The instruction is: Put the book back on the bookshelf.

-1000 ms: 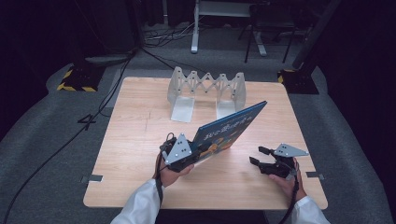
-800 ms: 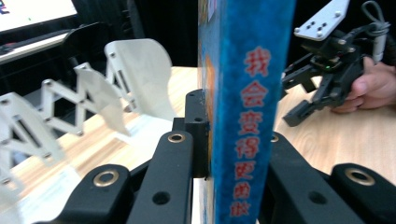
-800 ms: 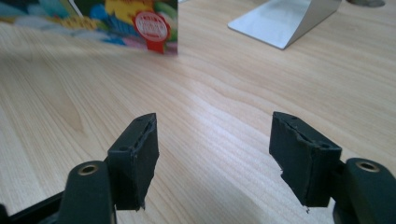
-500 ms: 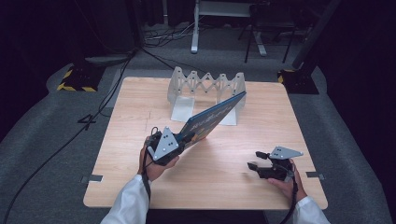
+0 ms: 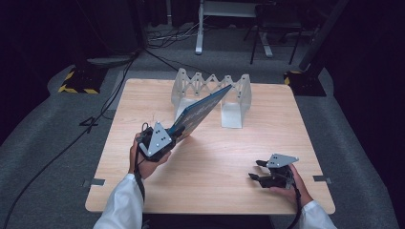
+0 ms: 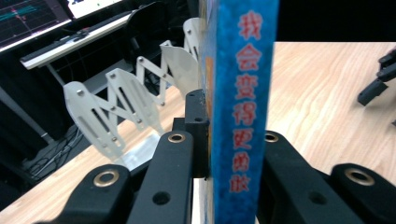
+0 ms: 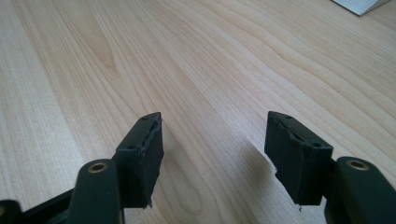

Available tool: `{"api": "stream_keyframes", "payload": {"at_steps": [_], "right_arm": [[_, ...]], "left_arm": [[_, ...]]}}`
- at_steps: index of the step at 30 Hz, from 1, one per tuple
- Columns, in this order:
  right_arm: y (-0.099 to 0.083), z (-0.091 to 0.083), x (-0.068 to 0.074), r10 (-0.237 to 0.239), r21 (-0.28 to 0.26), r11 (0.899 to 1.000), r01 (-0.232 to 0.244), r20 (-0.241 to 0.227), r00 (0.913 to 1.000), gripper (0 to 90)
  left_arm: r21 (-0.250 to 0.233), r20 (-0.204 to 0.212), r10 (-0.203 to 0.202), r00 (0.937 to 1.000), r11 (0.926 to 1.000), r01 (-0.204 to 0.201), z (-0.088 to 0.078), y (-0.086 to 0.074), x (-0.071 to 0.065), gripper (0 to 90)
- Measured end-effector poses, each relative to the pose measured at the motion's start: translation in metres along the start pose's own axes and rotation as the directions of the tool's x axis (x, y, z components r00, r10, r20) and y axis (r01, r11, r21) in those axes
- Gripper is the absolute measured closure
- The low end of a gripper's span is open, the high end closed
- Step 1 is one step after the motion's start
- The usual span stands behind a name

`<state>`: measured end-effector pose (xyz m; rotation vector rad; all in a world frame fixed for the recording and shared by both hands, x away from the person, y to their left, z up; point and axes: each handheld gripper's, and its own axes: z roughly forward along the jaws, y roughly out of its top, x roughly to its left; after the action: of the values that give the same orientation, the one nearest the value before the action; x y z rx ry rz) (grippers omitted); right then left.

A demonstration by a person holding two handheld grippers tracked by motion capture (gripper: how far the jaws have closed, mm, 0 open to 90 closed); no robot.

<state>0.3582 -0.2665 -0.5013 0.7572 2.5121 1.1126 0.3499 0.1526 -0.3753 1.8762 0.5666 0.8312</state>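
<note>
A thin blue book (image 5: 203, 107) with red characters on its spine (image 6: 243, 93) is held off the table, tilted up toward the back. My left gripper (image 5: 176, 131) is shut on its near end, one jaw on each side of it in the left gripper view (image 6: 233, 140). The book's far corner reaches the white accordion rack (image 5: 210, 88) at the back of the table. My right gripper (image 5: 255, 169) rests low near the front right of the wooden table (image 5: 143, 95), apart from the book. Its jaws stand open over bare wood (image 7: 215, 144).
The rack (image 6: 121, 102) has several upright white dividers with slots between them. Black cables (image 5: 110, 105) run over the grey floor left of the table. A yellow-and-black striped base (image 5: 79, 81) sits at the back left and a desk frame (image 5: 229, 28) behind.
My left gripper has carried the book leftward and up, and the book's far end has swung over toward the rack. The right gripper has stayed in place.
</note>
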Motion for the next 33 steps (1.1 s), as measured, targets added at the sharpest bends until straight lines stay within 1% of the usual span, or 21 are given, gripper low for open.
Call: {"api": "stream_keyframes", "payload": {"at_steps": [3, 4, 7, 9, 11, 12, 15, 16, 17, 19, 20, 21, 22, 23, 24, 26, 29, 30, 31, 32, 33], "right_arm": [[0.0, 0.001, 0.001, -0.002, 0.004, 1.0, 0.002, -0.007, 1.0, 37.4], [0.0, 0.001, 0.0, 0.0, 0.004, 1.0, 0.0, -0.008, 1.0, 37.4], [0.0, 0.001, 0.0, 0.004, 0.005, 1.0, -0.004, -0.013, 0.9999, 37.4], [0.0, 0.001, -0.001, 0.011, 0.007, 1.0, -0.01, -0.022, 0.9997, 37.3], [0.0, 0.002, -0.002, 0.015, 0.005, 1.0, -0.015, -0.024, 0.9996, 37.3], [0.0, 0.002, -0.002, 0.015, 0.006, 1.0, -0.015, -0.025, 0.9996, 37.3], [0.0, 0.001, -0.002, 0.016, 0.008, 1.0, -0.016, -0.026, 0.9995, 37.3], [0.0, 0.002, -0.002, 0.017, 0.006, 1.0, -0.017, -0.028, 0.9995, 37.3], [0.0, 0.002, -0.002, 0.017, 0.006, 1.0, -0.017, -0.029, 0.9994, 37.4], [0.0, 0.002, -0.002, 0.016, 0.008, 1.0, -0.016, -0.031, 0.9994, 37.3], [0.0, 0.002, -0.002, 0.016, 0.008, 1.0, -0.016, -0.031, 0.9994, 37.3], [0.0, 0.002, -0.002, 0.015, 0.006, 1.0, -0.015, -0.034, 0.9993, 37.3], [0.0, 0.002, -0.002, 0.015, 0.006, 1.0, -0.015, -0.034, 0.9993, 37.3], [0.0, 0.002, -0.002, 0.014, 0.007, 1.0, -0.014, -0.036, 0.9993, 37.3], [0.0, 0.002, -0.002, 0.015, 0.006, 1.0, -0.015, -0.038, 0.9992, 37.3], [0.0, 0.002, -0.002, 0.013, 0.007, 1.0, -0.013, -0.042, 0.999, 37.3], [0.0, 0.002, -0.002, 0.012, 0.007, 1.0, -0.012, -0.045, 0.9989, 37.3], [0.0, 0.002, -0.002, 0.011, 0.007, 1.0, -0.011, -0.047, 0.9989, 37.2], [0.0, 0.002, -0.002, 0.011, 0.007, 1.0, -0.011, -0.046, 0.9989, 37.2], [0.0, 0.002, -0.002, 0.011, 0.006, 1.0, -0.011, -0.045, 0.9989, 37.1], [0.0, 0.002, -0.002, 0.01, 0.006, 1.0, -0.01, -0.045, 0.9989, 37.1]], "left_arm": [[0.012, -0.029, 0.007, 0.9996, 0.9999, -0.006, 0.001, 0.0, 0.004, 83.1], [0.009, -0.032, 0.008, 0.9995, 0.9999, -0.007, 0.001, 0.0, 0.005, 83.1], [0.015, -0.054, 0.038, 0.9978, 0.9992, -0.037, 0.003, 0.003, 0.005, 83.1], [0.038, -0.071, 0.06, 0.9956, 0.9976, -0.058, 0.007, 0.006, 0.006, 83.1], [0.04, -0.069, 0.057, 0.996, 0.9977, -0.054, 0.009, 0.006, 0.009, 83.1], [0.039, -0.069, 0.036, 0.997, 0.9987, -0.033, 0.011, 0.007, 0.012, 83.0], [0.024, -0.09, 0.008, 0.9959, 0.9997, -0.006, 0.016, 0.007, 0.018, 83.0], [0.02, -0.099, -0.008, 0.995, 0.9998, 0.01, 0.018, 0.008, 0.02, 83.0], [0.016, -0.104, -0.015, 0.9945, 0.9997, 0.016, 0.02, 0.008, 0.022, 83.0], [0.0, -0.122, -0.05, 0.9913, 0.9987, 0.051, 0.024, 0.007, 0.027, 83.0], [0.0, -0.122, -0.05, 0.9913, 0.9987, 0.051, 0.024, 0.007, 0.027, 83.0], [-0.007, -0.136, -0.063, 0.9887, 0.998, 0.063, 0.027, 0.007, 0.029, 83.0], [-0.007, -0.136, -0.063, 0.9887, 0.998, 0.063, 0.027, 0.007, 0.029, 83.0], [-0.017, -0.151, -0.09, 0.9844, 0.996, 0.088, 0.031, 0.007, 0.031, 82.9], [-0.017, -0.151, -0.09, 0.9844, 0.996, 0.088, 0.031, 0.007, 0.031, 83.0], [-0.035, -0.164, -0.139, 0.9765, 0.9902, 0.135, 0.036, 0.003, 0.035, 82.9], [-0.053, -0.179, -0.188, 0.9656, 0.9819, 0.182, 0.042, -0.002, 0.038, 82.9], [-0.069, -0.189, -0.209, 0.9597, 0.9776, 0.199, 0.044, -0.004, 0.039, 82.9], [-0.078, -0.191, -0.223, 0.9559, 0.9743, 0.211, 0.045, -0.005, 0.039, 82.9], [-0.095, -0.187, -0.257, 0.9481, 0.9654, 0.243, 0.047, -0.007, 0.039, 82.9], [-0.105, -0.182, -0.269, 0.9457, 0.9616, 0.253, 0.048, -0.009, 0.041, 82.9]]}}
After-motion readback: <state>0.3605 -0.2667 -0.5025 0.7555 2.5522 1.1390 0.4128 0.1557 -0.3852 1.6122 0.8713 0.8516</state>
